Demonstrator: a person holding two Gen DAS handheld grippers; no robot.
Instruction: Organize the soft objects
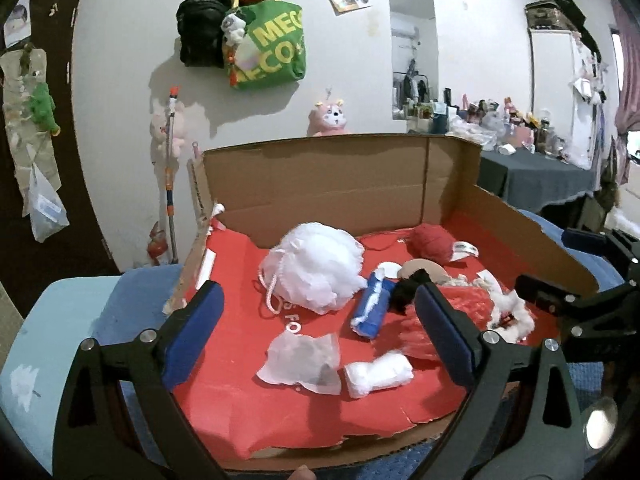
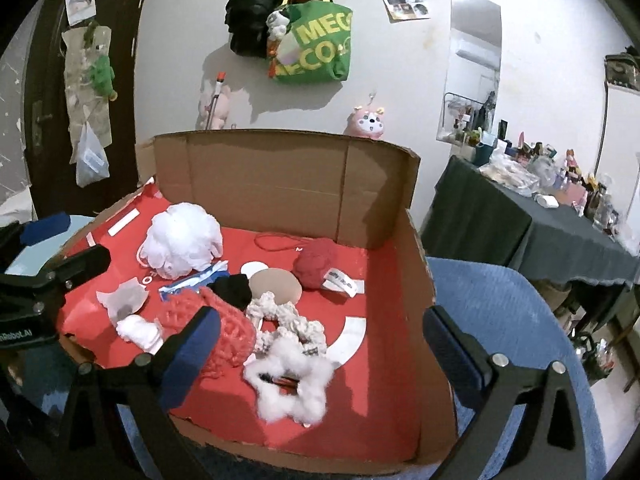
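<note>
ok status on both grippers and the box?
Left gripper open, empty. Right gripper open, empty. Soft items piled in cardboard box; white bath pouf rear-left. Nothing blocking.

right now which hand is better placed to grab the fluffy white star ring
Right. The fluffy white star ring lies just ahead of the right gripper, between its open jaws. From the left gripper it sits far off to the side, beyond the red mesh pouf.

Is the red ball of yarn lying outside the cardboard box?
No, the red ball of yarn sits on the red lining inside the cardboard box, near its back wall.
</note>
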